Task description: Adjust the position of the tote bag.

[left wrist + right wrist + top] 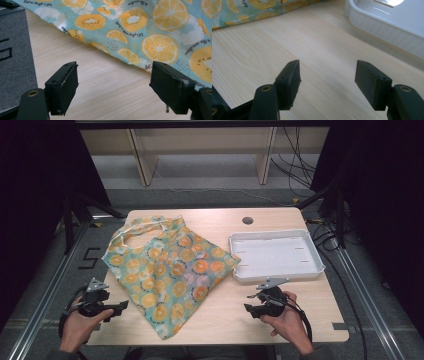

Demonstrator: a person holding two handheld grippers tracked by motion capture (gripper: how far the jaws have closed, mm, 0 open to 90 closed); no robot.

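The fruit-print cloth bag (167,272) lies flat on the left half of the worktop (280,305), handles (142,227) at the far end and its bottom corner pointing toward you. To its right, just beside it, sits the white tray (276,272).

Your left tongs (116,308) hover near the front left edge of the worktop, jaws spread wide and empty; in the left gripper view the bag's hem (117,53) runs just ahead of them, not touched. Your right tongs (252,309) hang in front of the tray, also wide open with nothing between the jaws — bare wood under them.

Expect the bag to be light, thin and limp. It will not hold any shape: lift one point and the rest drapes and drags. The weave looks smooth, so a shallow pinch may slip off. It seems to be two layers, and you will likely catch both unless you pinch at the mouth.

Best holds, by my reading: the stitched hem along the near left side for your left tongs, and the handle loops or the opposite edge for the right — seams are thicker and give the pads something to bite. Nothing here is fragile.
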